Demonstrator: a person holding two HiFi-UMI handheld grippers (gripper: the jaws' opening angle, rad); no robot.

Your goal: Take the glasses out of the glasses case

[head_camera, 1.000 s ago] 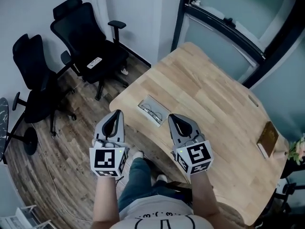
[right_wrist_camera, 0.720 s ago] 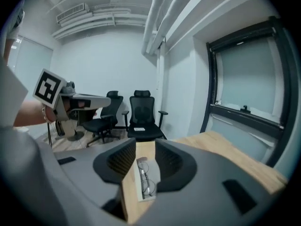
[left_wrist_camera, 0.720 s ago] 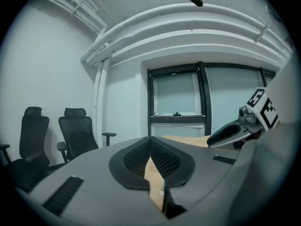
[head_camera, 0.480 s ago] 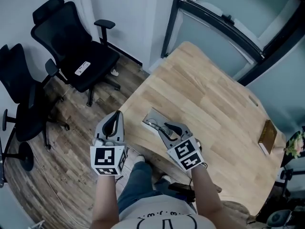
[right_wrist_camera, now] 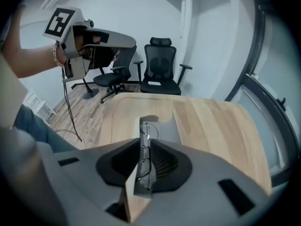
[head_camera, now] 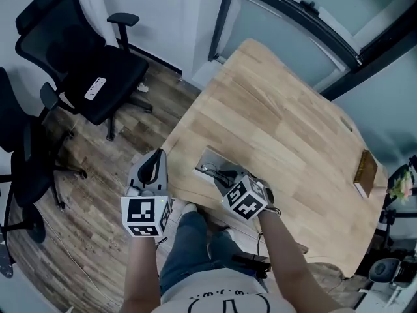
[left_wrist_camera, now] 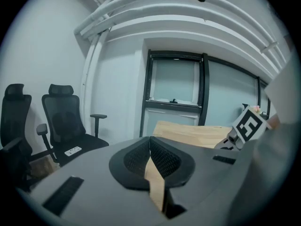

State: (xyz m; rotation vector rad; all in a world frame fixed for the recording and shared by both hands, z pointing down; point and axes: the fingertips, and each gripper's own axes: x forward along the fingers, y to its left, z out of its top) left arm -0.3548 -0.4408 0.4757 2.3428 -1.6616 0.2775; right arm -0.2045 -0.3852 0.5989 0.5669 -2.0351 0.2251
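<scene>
An open grey glasses case [head_camera: 210, 159] lies near the front edge of the wooden table [head_camera: 280, 116]. Thin wire-framed glasses [right_wrist_camera: 149, 129] rest inside the case [right_wrist_camera: 164, 128]. My right gripper [head_camera: 226, 175] points steeply down into the case. Its jaws are closing, with the glasses in the narrow gap between them [right_wrist_camera: 145, 142]; I see no pad pressing on the frame. My left gripper [head_camera: 156, 155] hovers off the table's edge to the left of the case, shut and empty [left_wrist_camera: 150, 144]. It also shows in the right gripper view as the left gripper [right_wrist_camera: 131, 40].
Two black office chairs [head_camera: 81, 47] stand on the wood floor at the left; one carries a white remote [head_camera: 95, 87]. A brown book [head_camera: 365, 173] lies at the table's far right edge. A dark window frame [head_camera: 293, 18] runs behind the table.
My right gripper has dropped and tipped down onto the case, and its jaws have parted around the glasses. The left gripper has sunk a little beside the table edge.
</scene>
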